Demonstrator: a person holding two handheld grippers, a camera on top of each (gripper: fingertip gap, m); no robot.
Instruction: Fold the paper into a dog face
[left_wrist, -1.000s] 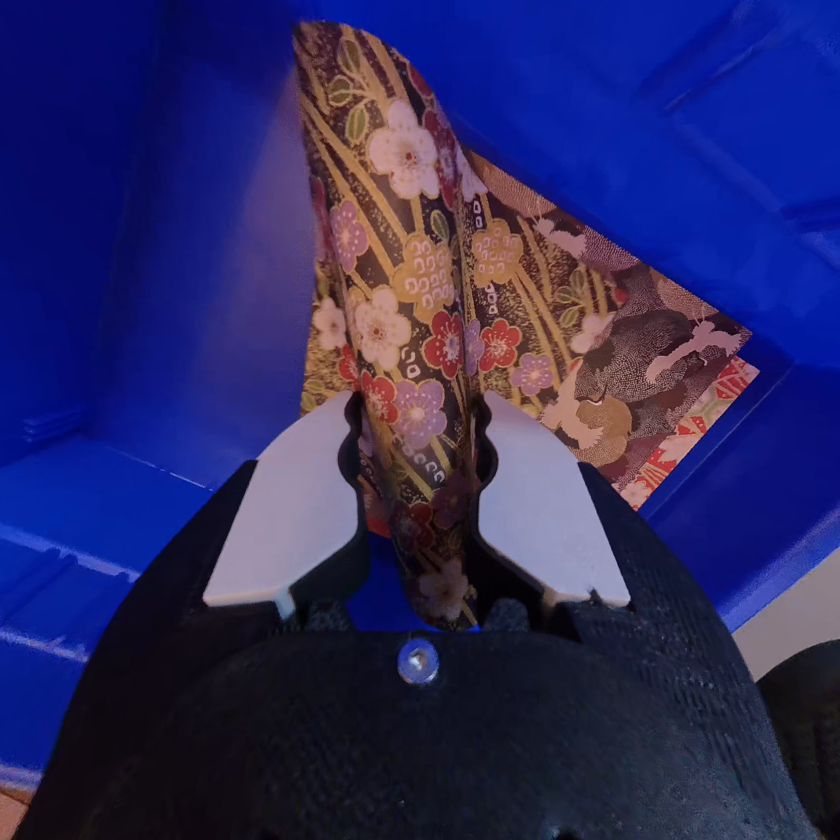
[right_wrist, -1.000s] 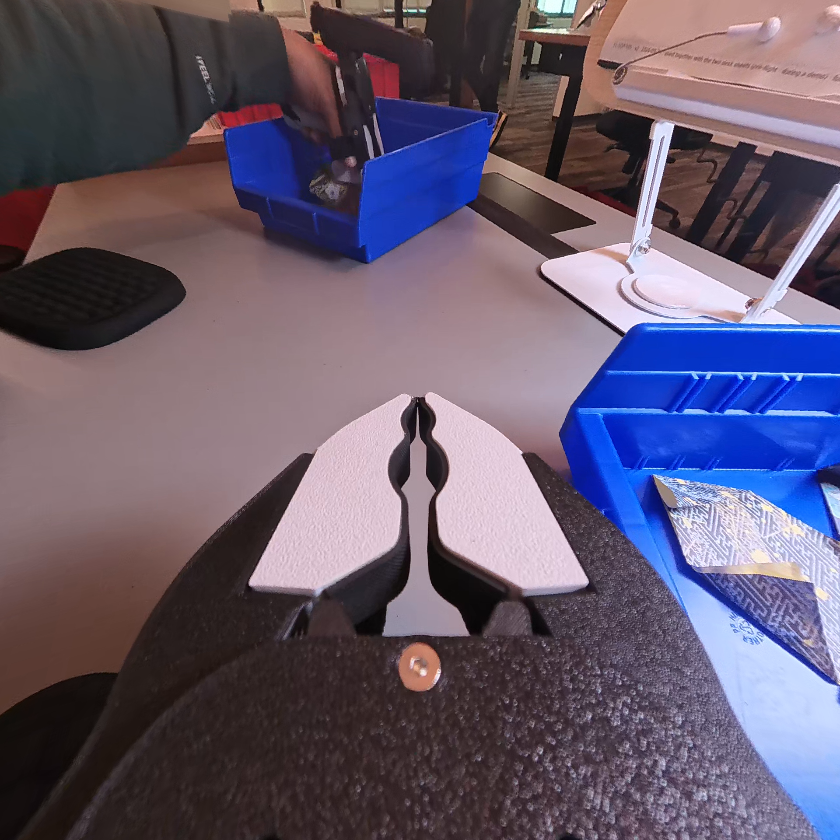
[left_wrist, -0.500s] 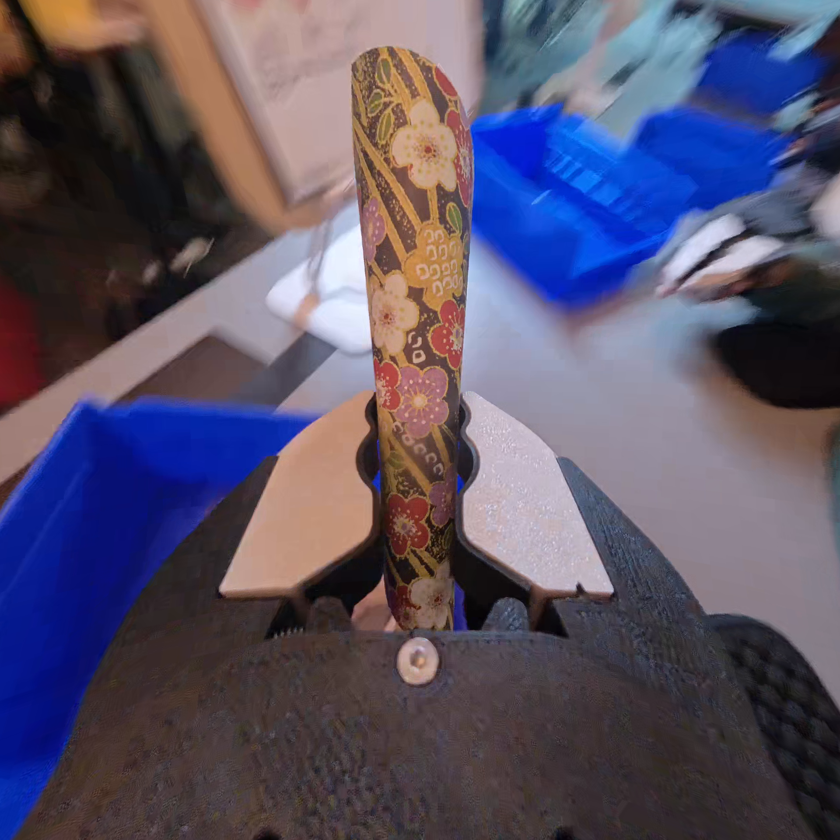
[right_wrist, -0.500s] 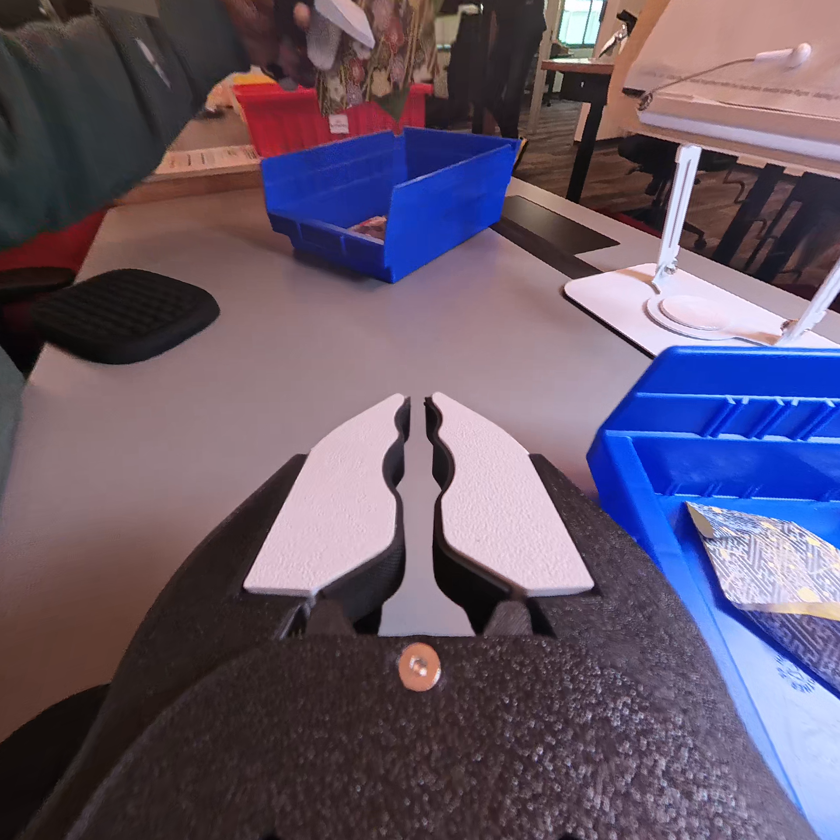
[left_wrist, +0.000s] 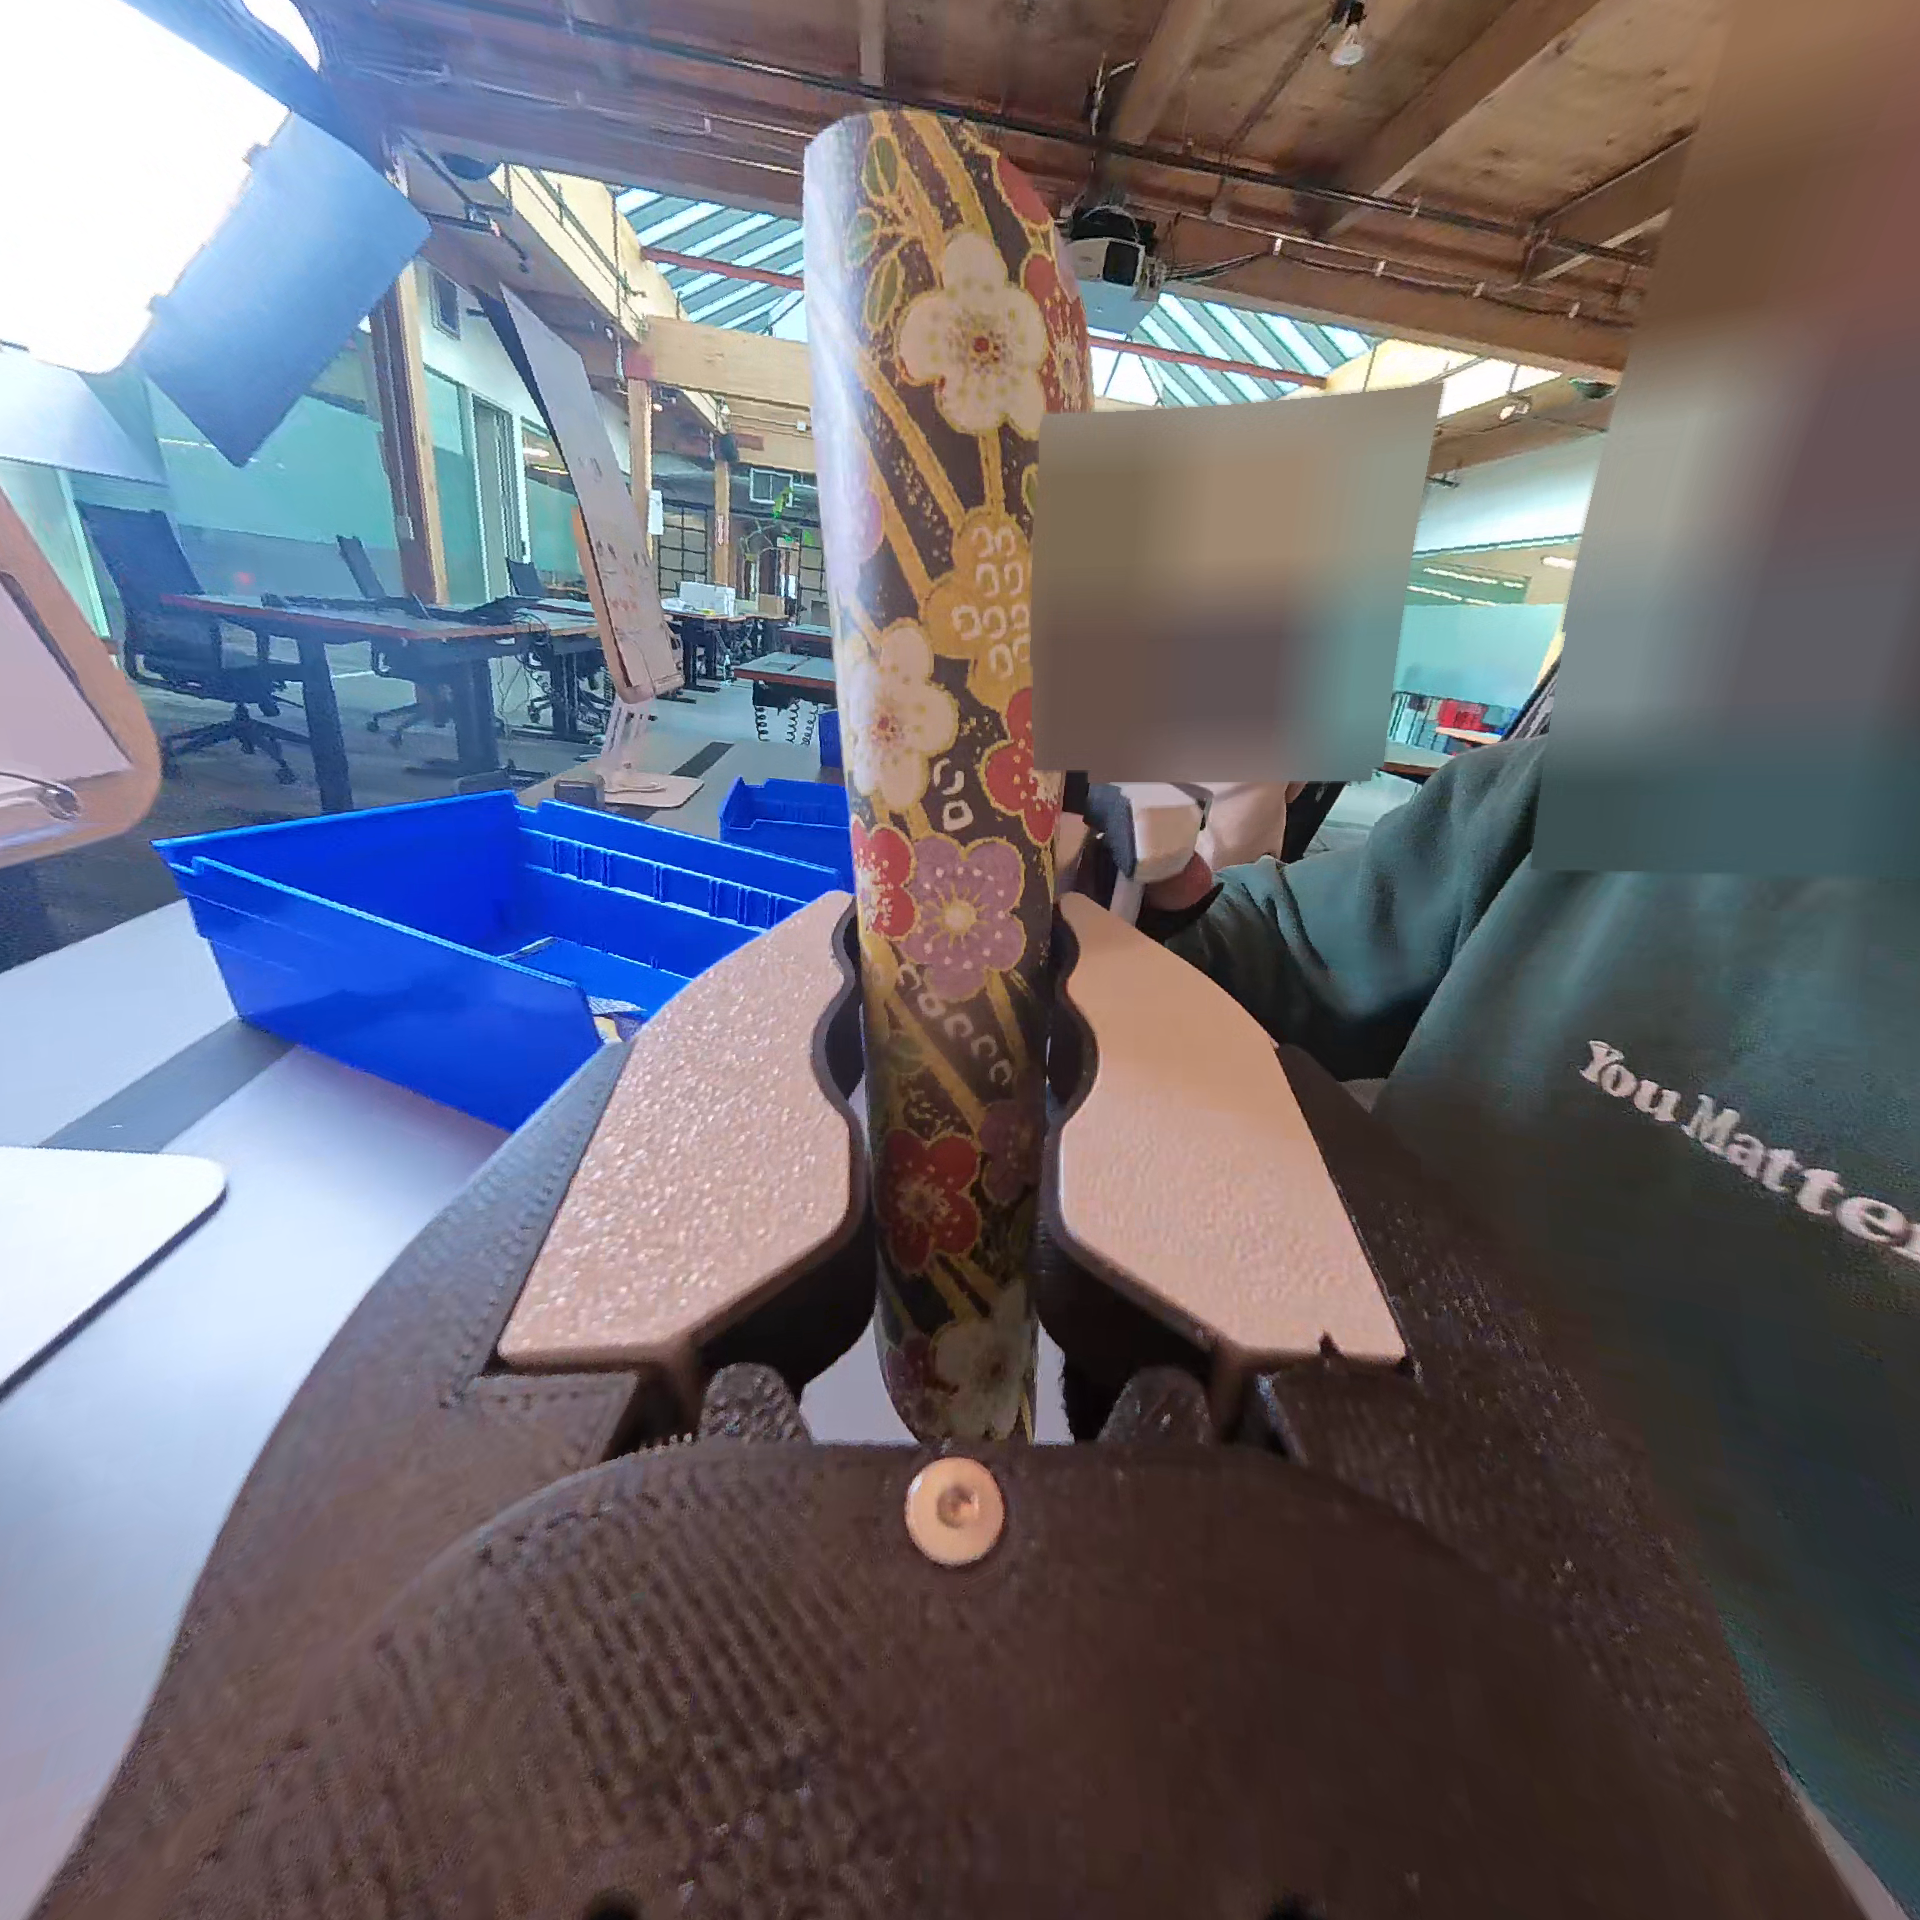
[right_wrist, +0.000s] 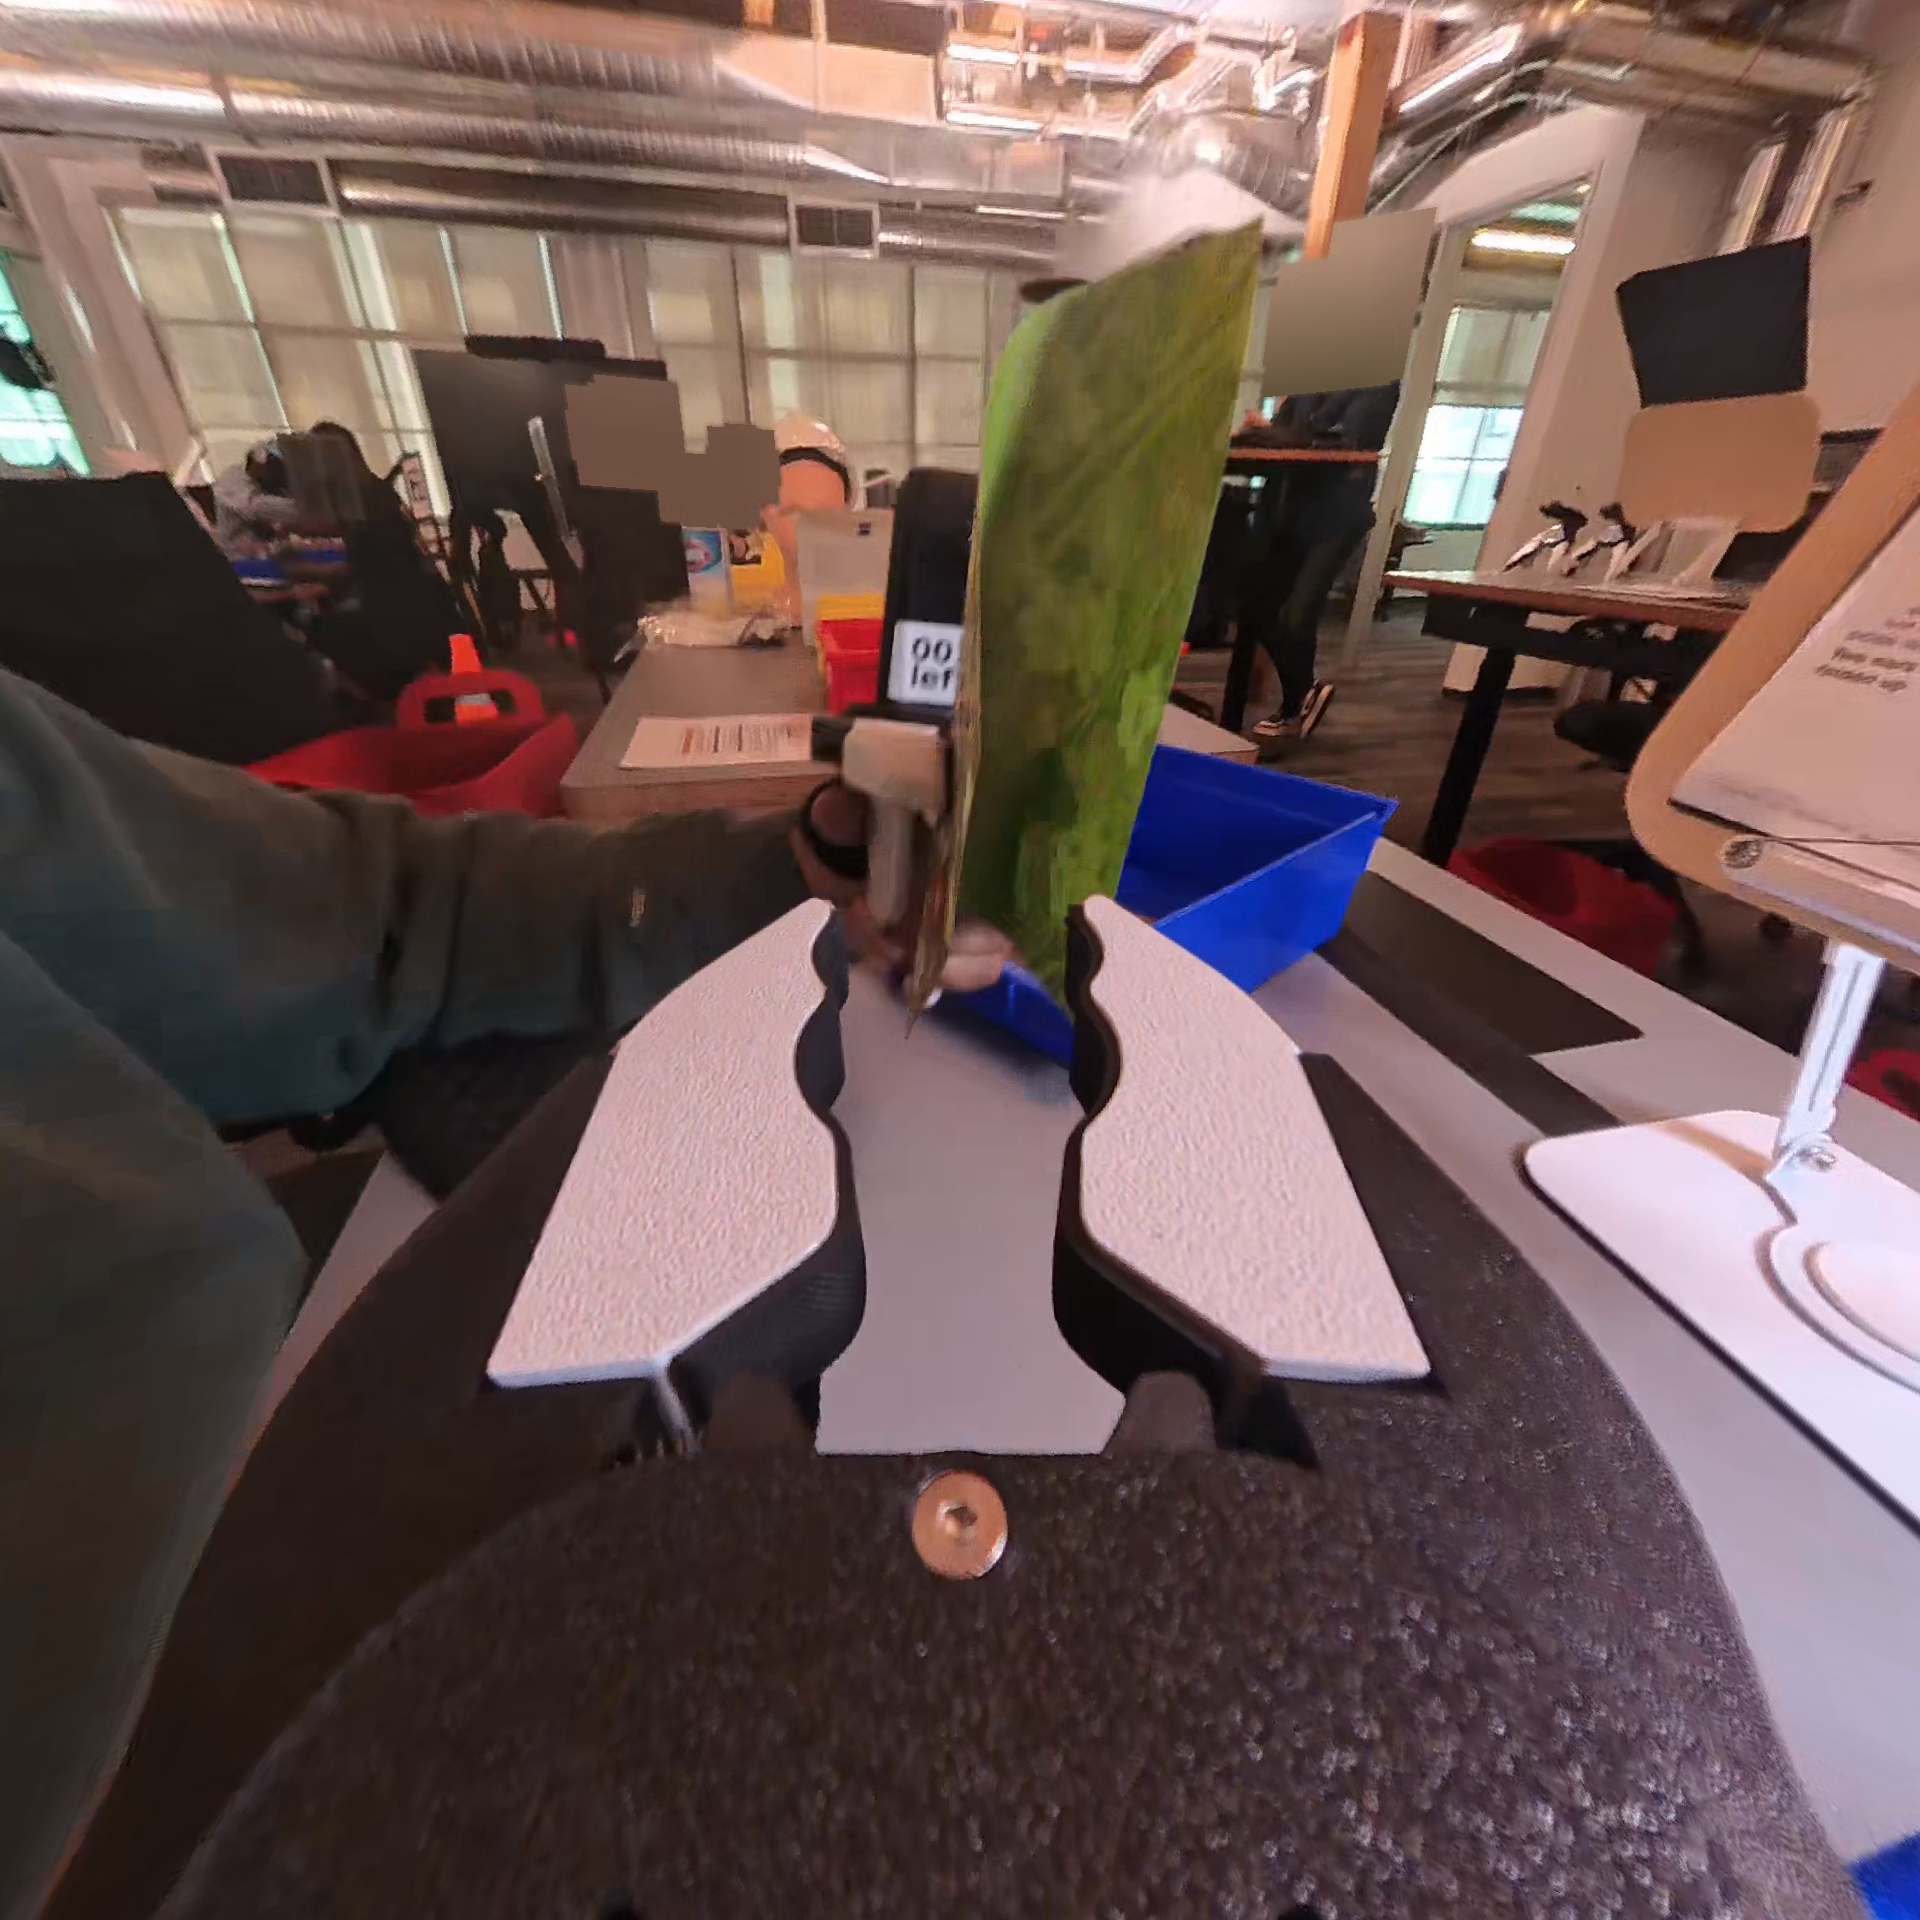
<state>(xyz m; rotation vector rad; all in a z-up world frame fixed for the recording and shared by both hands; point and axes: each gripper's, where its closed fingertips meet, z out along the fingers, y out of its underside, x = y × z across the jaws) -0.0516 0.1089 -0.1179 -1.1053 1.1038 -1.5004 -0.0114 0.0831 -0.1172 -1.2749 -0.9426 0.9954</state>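
Floral paper (left_wrist: 951, 644) upright in left tongs (left_wrist: 954, 966)

Left gripper (left_wrist: 954, 935): raised, fingers clamped on the paper (left_wrist: 951, 665).
Right gripper (right_wrist: 954, 925): level, fingers parted, holding nothing.

An open-plan office turned workshop: rows of desks (left_wrist: 364, 623) with office chairs (left_wrist: 197, 644), exposed timber beams (left_wrist: 727, 364) and ducts (right_wrist: 831, 73) overhead, tall windows (right_wrist: 665, 312), blue bins (left_wrist: 416, 935) on a grey table (right_wrist: 1714, 1507), people (right_wrist: 312, 488) working behind.
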